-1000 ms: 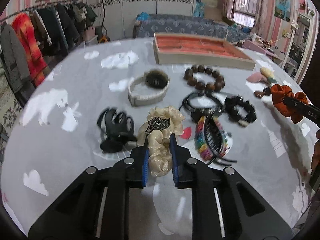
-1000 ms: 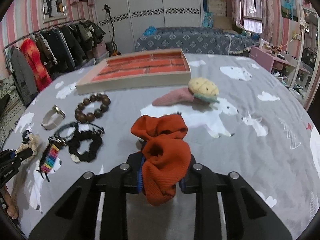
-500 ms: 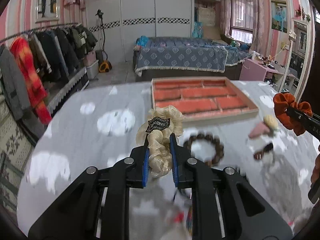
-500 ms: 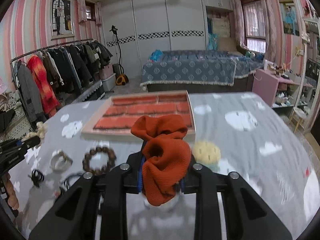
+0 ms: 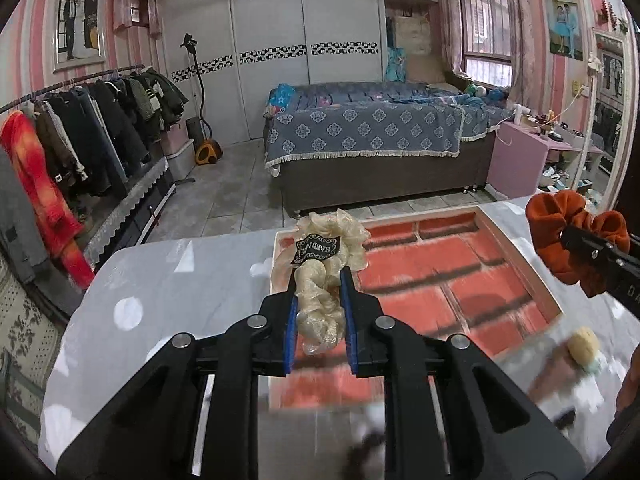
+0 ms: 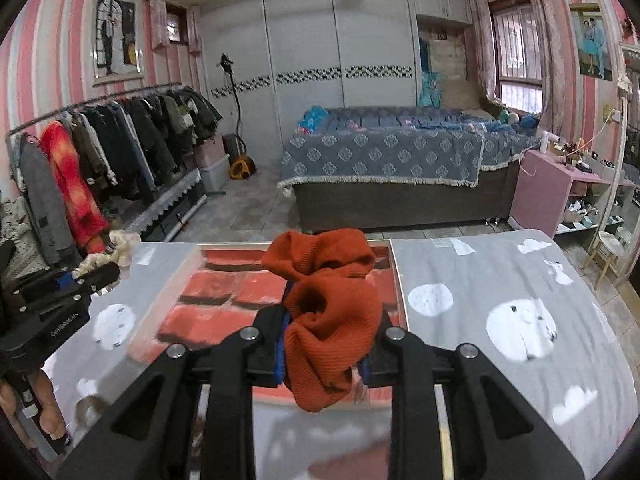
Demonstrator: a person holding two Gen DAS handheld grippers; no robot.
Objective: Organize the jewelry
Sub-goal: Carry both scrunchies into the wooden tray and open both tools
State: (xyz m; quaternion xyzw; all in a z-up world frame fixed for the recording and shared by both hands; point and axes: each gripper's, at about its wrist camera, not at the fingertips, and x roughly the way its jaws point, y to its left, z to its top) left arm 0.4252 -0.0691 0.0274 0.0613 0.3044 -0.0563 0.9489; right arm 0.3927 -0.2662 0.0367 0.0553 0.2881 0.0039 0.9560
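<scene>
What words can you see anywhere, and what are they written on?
"GenRobot.AI": white print on the side of the left gripper, seen from the right wrist view.
"DA", cut off at the picture's edge: on the side of the right gripper, seen from the left wrist view.
Black tag on the cream scrunchie: it has pale lettering, but upside down and too blurred to read.

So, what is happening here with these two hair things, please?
A person is sorting accessories with a handheld tool in each hand. The left tool is shut on a cream ruffled fabric scrunchie with a black label. The right tool is shut on an orange knitted scrunchie. Both hang above the wooden tray with red lined compartments on the grey cloud-print tablecloth. Neither scrunchie is in the tray yet.
</scene>
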